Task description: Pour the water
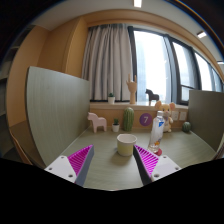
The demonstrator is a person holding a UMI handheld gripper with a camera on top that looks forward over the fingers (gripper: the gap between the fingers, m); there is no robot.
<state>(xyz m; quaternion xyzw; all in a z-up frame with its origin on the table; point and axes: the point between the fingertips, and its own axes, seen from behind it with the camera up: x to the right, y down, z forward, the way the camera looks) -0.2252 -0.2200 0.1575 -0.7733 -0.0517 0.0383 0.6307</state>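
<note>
A cream cup [125,144] stands on the grey table [110,170], just ahead of my fingers and roughly centred between them. A white spray bottle [158,130] with a dark top stands to the right of the cup, beyond my right finger. My gripper [112,163] is open and empty, with the magenta pads [80,160] wide apart and low over the table. Nothing is between the fingers.
At the table's back stand a white toy animal [96,122], a green bottle [128,119], a purple-labelled can [144,120], a small plant [115,125] and a green item [186,126]. Grey partition panels [58,105] close the left and right sides. Windows with curtains are behind.
</note>
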